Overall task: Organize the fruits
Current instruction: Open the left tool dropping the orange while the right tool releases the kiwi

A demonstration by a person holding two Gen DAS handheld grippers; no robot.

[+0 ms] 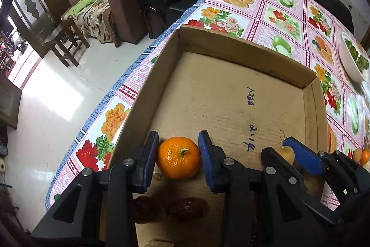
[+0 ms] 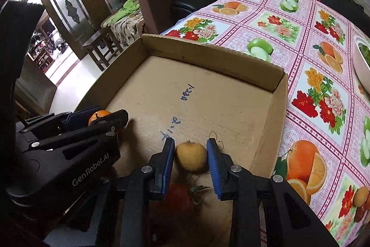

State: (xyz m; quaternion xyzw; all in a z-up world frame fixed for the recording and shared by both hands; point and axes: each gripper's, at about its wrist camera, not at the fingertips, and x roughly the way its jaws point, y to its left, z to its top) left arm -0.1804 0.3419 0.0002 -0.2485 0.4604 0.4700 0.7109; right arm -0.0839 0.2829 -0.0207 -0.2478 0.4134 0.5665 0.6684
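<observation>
Nearest, the left hand-held gripper [image 1: 178,157] pinches a mandarin [image 1: 178,157] low over the cardboard box [image 1: 231,94] floor, and the right hand-held gripper [image 2: 190,156] pinches a small yellow fruit [image 2: 191,155] beside it. Each fruit is best lowered until it rests on the cardboard before the pads spread, lest it roll. Dark red fruits [image 1: 185,208], blurred and probably dates, lie beneath, while the far floor toward the counter [image 1: 289,15] stays free for grouping.

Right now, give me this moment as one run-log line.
left gripper: shut on orange | right gripper: shut on yellow fruit | both over cardboard box | red fruits already inside
</observation>
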